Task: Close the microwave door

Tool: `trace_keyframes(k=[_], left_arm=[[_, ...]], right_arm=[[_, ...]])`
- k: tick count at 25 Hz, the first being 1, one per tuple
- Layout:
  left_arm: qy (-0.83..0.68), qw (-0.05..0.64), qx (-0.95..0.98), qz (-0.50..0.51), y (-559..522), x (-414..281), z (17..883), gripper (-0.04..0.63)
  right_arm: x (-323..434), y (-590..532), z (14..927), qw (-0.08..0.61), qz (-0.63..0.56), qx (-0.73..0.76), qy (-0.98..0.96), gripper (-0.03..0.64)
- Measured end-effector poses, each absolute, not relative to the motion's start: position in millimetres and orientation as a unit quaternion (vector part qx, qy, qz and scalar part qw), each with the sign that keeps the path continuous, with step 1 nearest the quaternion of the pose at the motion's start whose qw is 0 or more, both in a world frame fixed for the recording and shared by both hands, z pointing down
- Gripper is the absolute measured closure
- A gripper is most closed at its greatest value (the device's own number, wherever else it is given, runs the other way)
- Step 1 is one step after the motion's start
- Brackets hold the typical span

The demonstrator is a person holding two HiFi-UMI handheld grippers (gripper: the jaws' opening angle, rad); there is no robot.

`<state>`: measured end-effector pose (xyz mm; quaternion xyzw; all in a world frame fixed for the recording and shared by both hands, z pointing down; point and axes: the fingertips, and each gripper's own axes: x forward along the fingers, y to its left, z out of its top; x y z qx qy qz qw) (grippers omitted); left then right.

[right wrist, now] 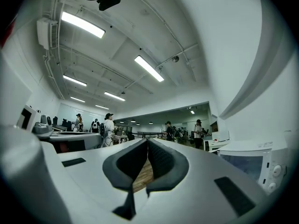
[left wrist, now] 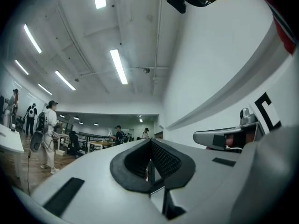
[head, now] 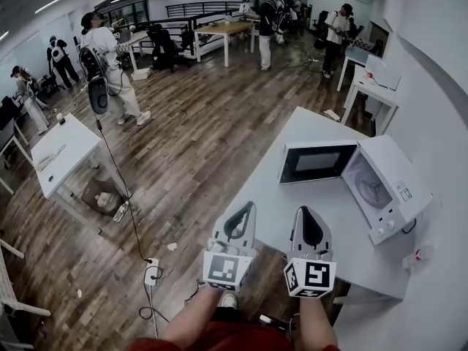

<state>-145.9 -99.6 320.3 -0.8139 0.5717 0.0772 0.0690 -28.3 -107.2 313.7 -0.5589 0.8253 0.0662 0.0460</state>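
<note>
While left gripper [head: 247, 210] & right gripper [head: 303, 215] sit at 6 o'clock, jaws pressed together, empty, microwave [head: 391, 185] stands at 2 on white table [head: 289, 199], door [head: 318, 161] swung open. Door prob. light, stiff, hinged: push near its free edge.

The microwave [right wrist: 256, 158] just peeks in at the right gripper view's right edge, its far side cut off, and the print beside its knobs [right wrist: 275, 171] is too small to read. In the head view, both forearms [head: 194, 322] run off the bottom edge. Far back, the people [head: 267, 13] are too small to tell what they handle.
</note>
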Motion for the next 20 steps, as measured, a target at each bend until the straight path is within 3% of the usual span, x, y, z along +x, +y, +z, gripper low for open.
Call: trace_keyframes(k=[10, 20], left_arm=[[0.558, 0.066, -0.822, 0.088, -166, -185, 322, 0.568], [0.537, 0.055, -0.838, 0.082, -225, -156, 335, 0.568]], right_arm=[[-63, -170, 311, 0.043, 0.074, -0.577, 0.812, 0.594], [-35, -227, 328, 0.034, 0.062, -0.599, 0.798, 0.594]])
